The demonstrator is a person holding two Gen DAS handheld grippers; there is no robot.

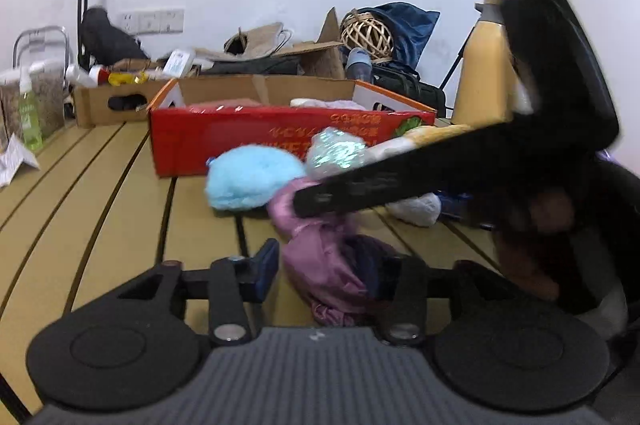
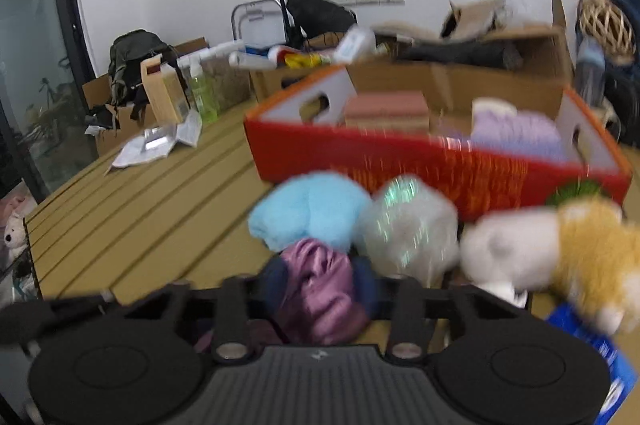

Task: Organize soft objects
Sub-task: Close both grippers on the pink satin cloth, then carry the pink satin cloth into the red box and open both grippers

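Observation:
A crumpled purple cloth (image 1: pixel 320 257) lies on the slatted table in front of a red box (image 1: pixel 240 137). My left gripper (image 1: pixel 326 271) is open around the cloth's near end. My right gripper (image 2: pixel 320 285) is shut on the same purple cloth (image 2: pixel 320 289); its body crosses the left wrist view (image 1: pixel 420 181). Behind the cloth lie a light blue fluffy toy (image 2: pixel 308 213), a shiny white-green ball (image 2: pixel 408 225) and a white and yellow plush (image 2: pixel 560 249). The red box (image 2: pixel 440 165) holds folded pink and lilac soft items.
A slatted yellow table (image 1: pixel 100 193) carries cardboard boxes (image 1: pixel 104 101) of clutter behind the red box. A green bottle (image 1: pixel 30 121) and papers sit at the left. A blue box (image 2: pixel 600 345) lies at the right. A yellow bottle (image 1: pixel 484 73) stands far right.

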